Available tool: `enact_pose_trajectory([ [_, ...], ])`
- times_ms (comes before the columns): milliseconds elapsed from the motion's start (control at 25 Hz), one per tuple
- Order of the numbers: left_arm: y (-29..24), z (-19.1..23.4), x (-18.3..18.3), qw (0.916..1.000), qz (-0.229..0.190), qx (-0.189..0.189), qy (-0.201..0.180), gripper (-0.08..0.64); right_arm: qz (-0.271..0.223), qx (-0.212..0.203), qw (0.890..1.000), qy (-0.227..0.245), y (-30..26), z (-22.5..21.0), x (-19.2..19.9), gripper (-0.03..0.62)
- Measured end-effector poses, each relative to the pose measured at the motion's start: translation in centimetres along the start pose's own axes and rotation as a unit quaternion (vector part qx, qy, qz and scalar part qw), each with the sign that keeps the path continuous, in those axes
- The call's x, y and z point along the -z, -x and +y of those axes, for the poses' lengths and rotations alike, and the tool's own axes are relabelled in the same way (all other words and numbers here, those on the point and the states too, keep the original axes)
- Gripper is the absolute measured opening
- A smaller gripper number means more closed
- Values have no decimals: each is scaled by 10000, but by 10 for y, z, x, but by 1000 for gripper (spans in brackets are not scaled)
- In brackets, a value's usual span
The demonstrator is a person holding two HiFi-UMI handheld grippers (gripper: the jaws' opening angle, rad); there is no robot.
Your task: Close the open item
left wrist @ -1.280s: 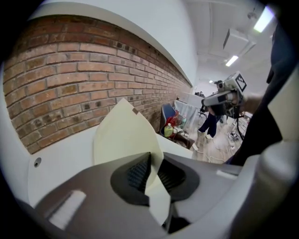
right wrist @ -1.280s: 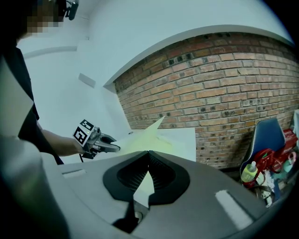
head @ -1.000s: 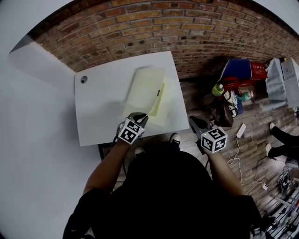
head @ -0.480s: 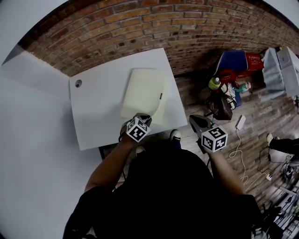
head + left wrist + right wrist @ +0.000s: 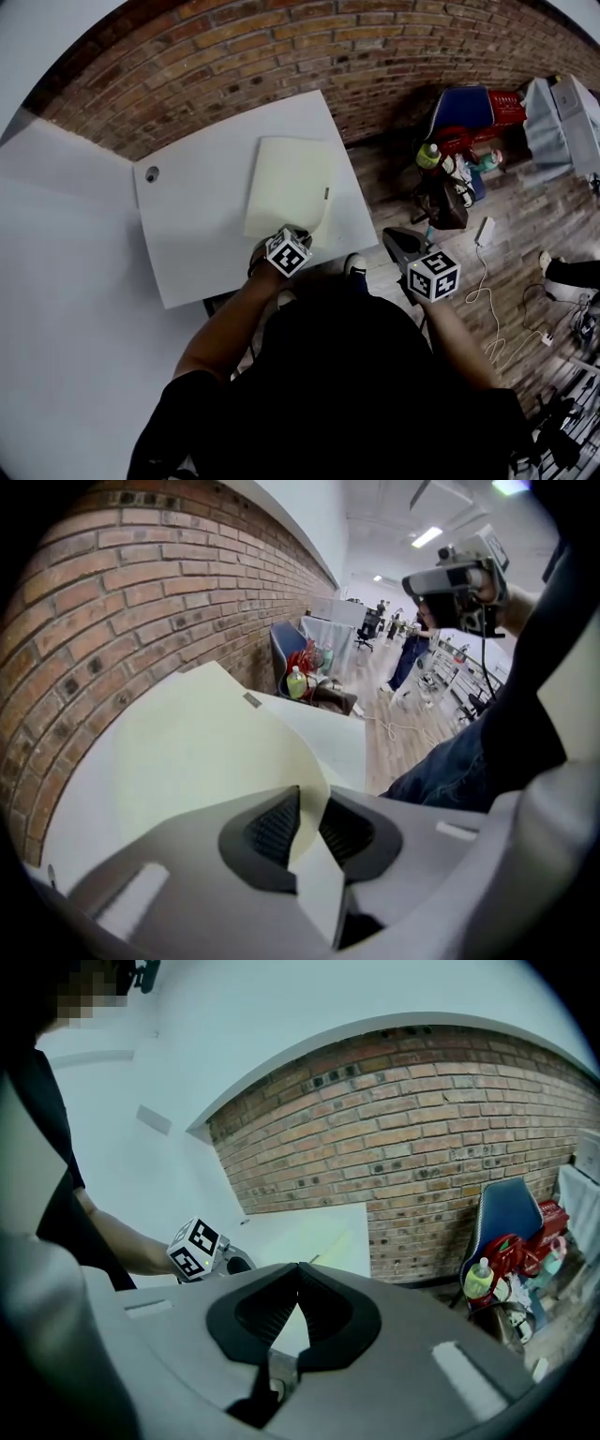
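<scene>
A pale yellow folder [image 5: 286, 183] lies on the white table [image 5: 197, 234], its cover down almost flat with only the near right corner lifted. My left gripper [image 5: 298, 231] is at that corner. In the left gripper view the cover's edge [image 5: 197, 752] curves up and runs between the jaws of the left gripper [image 5: 312, 799], which are opening while the tips still pinch the sheet. My right gripper [image 5: 398, 240] hangs off the table's right side over the floor, shut and empty [image 5: 298, 1269]. From there the left gripper's marker cube [image 5: 192, 1246] shows beside the folder [image 5: 319, 1239].
A brick wall [image 5: 281, 47] runs behind the table. A round cable hole [image 5: 152, 173] sits at the table's far left. On the wooden floor to the right stand a blue chair [image 5: 464, 103], red bags [image 5: 502, 108], a green-capped bottle [image 5: 431, 155] and a white cable [image 5: 483, 281].
The folder's cover has come down from half open to nearly flat. My left gripper followed it slightly right, still at the near corner. The right gripper stayed beside the table.
</scene>
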State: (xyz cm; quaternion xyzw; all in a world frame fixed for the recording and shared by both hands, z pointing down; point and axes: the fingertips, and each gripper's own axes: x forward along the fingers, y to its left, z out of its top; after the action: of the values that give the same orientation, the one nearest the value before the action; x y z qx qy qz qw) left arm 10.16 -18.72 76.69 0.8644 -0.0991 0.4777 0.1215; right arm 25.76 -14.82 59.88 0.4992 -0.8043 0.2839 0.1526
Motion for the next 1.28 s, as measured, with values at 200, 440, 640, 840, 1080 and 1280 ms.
enact_pose_trajectory([
  [200,-10,-3,-1,9996,199,202,-65,51,12,52,10000,-43,1,0,3,5],
  [440,-20,-5,1,9976,545,363,-228,57,5,118,9999,-87,4,0,4,5],
  [640,-28,-6,3,9946,857,477,-354,63,-16,154,9998,-126,4,-1,4,5],
  [840,-30,-3,7,9910,1185,481,-399,67,-36,173,9997,-163,4,0,6,5],
  [1080,-27,-1,20,9841,1674,506,-318,69,-49,207,9996,-202,8,1,12,5],
  [1280,-26,-1,19,9825,1754,452,-440,73,-74,259,9993,-244,14,0,15,5],
])
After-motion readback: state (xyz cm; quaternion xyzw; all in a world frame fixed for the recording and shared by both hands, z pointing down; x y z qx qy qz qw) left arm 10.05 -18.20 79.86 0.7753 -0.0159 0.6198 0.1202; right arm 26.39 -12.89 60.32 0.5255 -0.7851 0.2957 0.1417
